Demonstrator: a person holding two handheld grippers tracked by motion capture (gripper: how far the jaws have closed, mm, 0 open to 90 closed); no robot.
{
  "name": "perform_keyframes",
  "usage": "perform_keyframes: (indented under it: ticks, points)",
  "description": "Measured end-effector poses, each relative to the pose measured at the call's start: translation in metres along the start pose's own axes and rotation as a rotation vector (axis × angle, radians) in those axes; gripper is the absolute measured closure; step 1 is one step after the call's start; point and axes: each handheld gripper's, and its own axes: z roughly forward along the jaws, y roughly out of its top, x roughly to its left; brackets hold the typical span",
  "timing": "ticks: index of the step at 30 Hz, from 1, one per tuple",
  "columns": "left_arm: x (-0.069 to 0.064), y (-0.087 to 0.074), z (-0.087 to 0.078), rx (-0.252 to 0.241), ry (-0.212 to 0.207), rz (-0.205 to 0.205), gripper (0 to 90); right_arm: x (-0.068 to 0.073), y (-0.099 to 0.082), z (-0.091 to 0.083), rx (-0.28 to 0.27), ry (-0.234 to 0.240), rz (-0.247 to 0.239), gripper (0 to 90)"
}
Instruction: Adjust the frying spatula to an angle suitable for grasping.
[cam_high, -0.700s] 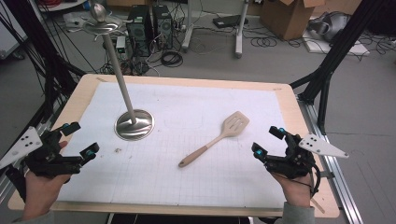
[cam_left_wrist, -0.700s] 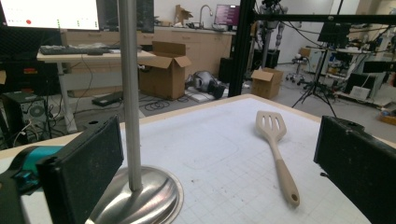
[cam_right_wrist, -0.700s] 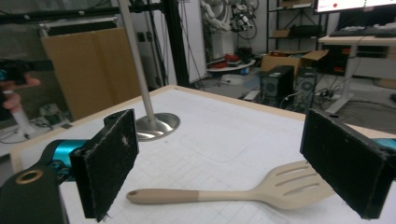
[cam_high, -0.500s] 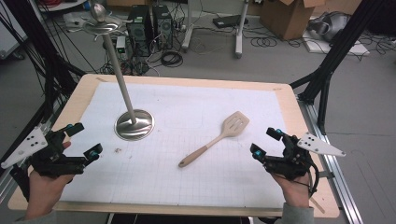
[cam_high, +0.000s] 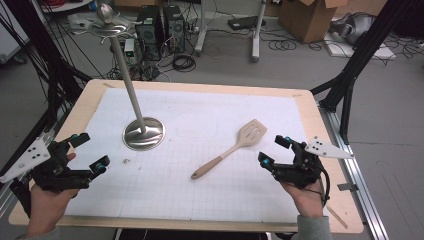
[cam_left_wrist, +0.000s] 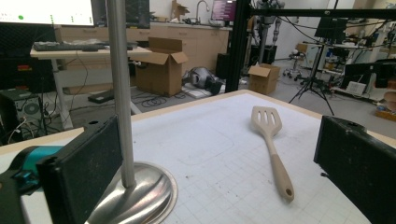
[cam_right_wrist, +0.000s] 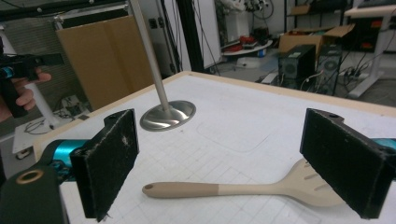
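a: where's the spatula?
b: flat on the table, right of the middle, slotted blade toward the far right corner, handle end toward the near edge

a: and the grippers?
b: left gripper by the near left corner, jaws spread, nothing between them. right gripper near the right edge, just beside the spatula, jaws spread wide too

a: anything else?
b: a metal stand left of the middle

Even, diffuse overhead light; the white mat reads bright without glare. Soft reflections mark the steel stand base. Shadows are faint. Both gripper views blur the near jaw pads; backgrounds beyond the jaws stay moderately sharp
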Motion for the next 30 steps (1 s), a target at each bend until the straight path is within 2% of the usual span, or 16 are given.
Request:
perform_keyframes:
  ticks: [2,3,5,9,10,14,15,16,17,19,26,30]
  points:
    - [0.0,-0.001,0.001,0.005,-0.002,-0.002,1.9,-0.003,0.0,0.005,0.023,-0.006,0.006,12.5]
    - [0.0,-0.002,0.001,0.007,-0.002,-0.004,1.9,-0.004,0.0,0.007,0.034,-0.002,0.009,15.6]
    - [0.0,-0.002,0.003,0.013,-0.006,-0.004,1.9,-0.008,0.0,0.013,0.054,0.01,-0.002,16.9]
    - [-0.001,-0.003,0.004,0.018,-0.008,-0.002,1.9,-0.012,-0.001,0.021,0.084,0.027,0.007,20.8]
    - [-0.001,-0.003,0.005,0.02,-0.008,-0.004,1.9,-0.014,-0.002,0.026,0.103,0.028,0.008,25.4]
    - [-0.003,-0.005,0.007,0.028,-0.01,0.0,1.9,-0.017,-0.002,0.033,0.121,0.015,0.009,30.8]
    - [-0.006,-0.003,0.008,0.017,-0.019,0.011,1.9,-0.019,-0.002,0.035,0.129,0.013,0.015,34.0]
    - [-0.007,-0.002,0.008,0.016,-0.021,0.015,1.9,-0.021,-0.003,0.038,0.145,-0.006,0.015,40.7]
    - [-0.008,-0.002,0.009,0.016,-0.024,0.021,1.9,-0.022,-0.004,0.04,0.16,-0.023,0.025,41.4]
    - [-0.009,-0.002,0.01,0.018,-0.027,0.023,1.9,-0.026,-0.006,0.046,0.185,-0.022,0.034,48.6]
    - [-0.01,-0.004,0.014,0.036,-0.034,0.017,1.9,-0.028,-0.012,0.069,0.267,-0.044,-0.038,68.2]
    - [-0.009,-0.007,0.015,0.048,-0.032,0.015,1.9,-0.029,-0.016,0.08,0.294,-0.051,-0.062,80.3]
